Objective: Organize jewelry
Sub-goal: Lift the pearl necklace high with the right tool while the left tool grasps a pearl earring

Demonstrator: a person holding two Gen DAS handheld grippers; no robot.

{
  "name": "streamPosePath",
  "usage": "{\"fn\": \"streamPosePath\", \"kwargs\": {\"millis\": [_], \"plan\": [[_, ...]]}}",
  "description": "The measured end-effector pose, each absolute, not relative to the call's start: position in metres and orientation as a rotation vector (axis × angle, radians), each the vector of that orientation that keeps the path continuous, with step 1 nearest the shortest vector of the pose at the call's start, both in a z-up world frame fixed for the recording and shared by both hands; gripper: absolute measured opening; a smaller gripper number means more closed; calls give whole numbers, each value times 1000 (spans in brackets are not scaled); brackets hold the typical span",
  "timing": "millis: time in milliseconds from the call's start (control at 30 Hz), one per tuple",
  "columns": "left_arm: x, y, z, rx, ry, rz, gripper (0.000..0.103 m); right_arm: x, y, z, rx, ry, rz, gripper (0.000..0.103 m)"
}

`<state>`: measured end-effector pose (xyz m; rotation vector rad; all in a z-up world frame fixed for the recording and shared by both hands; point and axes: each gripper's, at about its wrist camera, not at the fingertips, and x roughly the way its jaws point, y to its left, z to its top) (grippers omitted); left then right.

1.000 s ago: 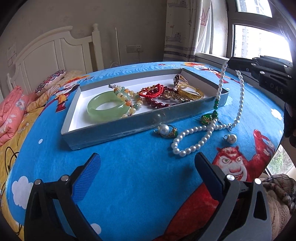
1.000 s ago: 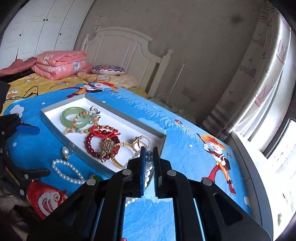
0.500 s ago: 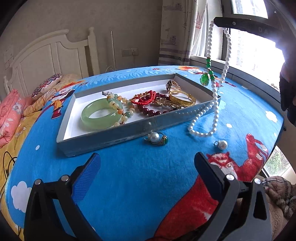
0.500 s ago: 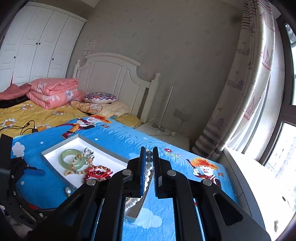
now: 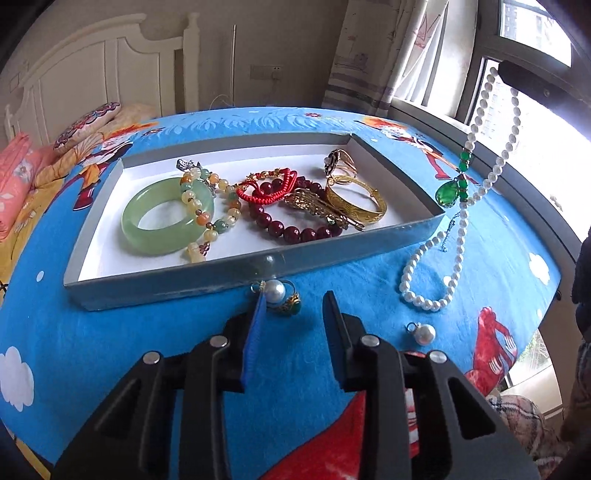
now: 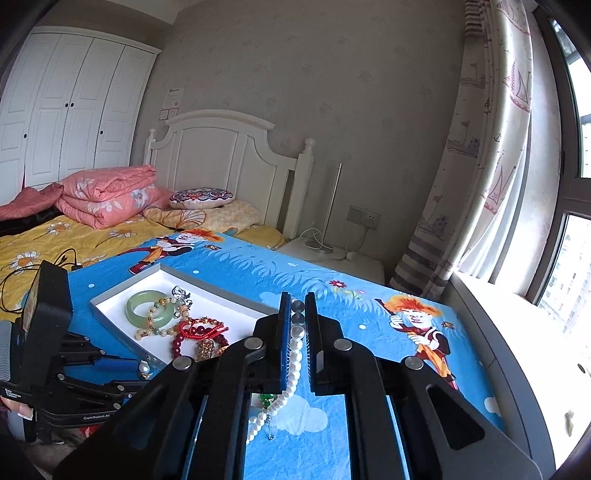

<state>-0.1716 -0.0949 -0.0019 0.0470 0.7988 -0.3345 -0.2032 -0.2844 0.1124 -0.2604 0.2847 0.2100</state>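
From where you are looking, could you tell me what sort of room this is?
Most likely a bedroom: a white headboard, a folded pink quilt on a yellow sheet, and a white wardrobe behind. The jewelry tray sits on a blue cartoon cloth beside the bed.

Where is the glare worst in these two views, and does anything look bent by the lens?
Left wrist view: the window is blown out behind the hanging pearl necklace; the gray tray bows. Right wrist view: the window glares at the right edge; curtain and wardrobe lines curve, and the corners go dark.
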Motion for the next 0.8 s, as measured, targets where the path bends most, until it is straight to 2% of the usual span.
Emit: {"fn": "streamPosePath", "kwargs": {"millis": [133,200,233,800], "plan": [[-172,-99,-2,66,795,-306,31,-205,-288,109,-250,287,213,7],[-172,-98,-3,75,790,-285,20,-204,-291,109,-239,288,215,7],[-172,-96,-2,70,792,-292,19,-204,-292,108,-232,287,216,7],[-183,-88,10,83,719,-283,11,-206,-298,106,-210,286,213,7]]}}
